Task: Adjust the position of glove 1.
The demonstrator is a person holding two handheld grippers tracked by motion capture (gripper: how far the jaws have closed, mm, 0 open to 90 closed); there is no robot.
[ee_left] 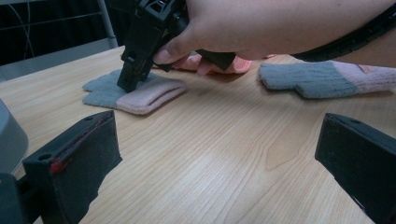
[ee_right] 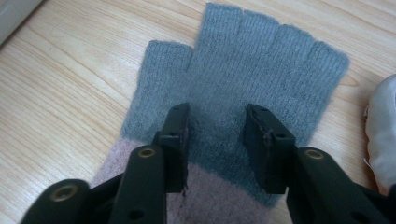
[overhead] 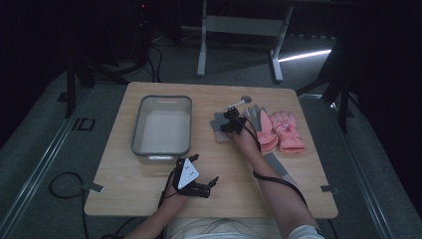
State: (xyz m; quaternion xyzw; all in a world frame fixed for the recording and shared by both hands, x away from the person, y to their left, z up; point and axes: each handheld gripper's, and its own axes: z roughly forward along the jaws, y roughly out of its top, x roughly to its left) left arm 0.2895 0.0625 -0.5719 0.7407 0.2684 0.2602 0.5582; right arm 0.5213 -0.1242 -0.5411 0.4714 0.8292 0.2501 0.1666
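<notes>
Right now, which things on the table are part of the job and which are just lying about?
In play, judging by the right gripper's position:
- right gripper, open, down on the grey-and-pink fingerless glove
- probably the grey bin, empty

Lying about for now:
- pink glove pair
- second grey-and-pink glove
- left gripper, open, holding nothing

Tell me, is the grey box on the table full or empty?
Empty. The high view looks straight down into the grey box, and its pale bottom is bare. The gloves all lie outside it on the table.
</notes>
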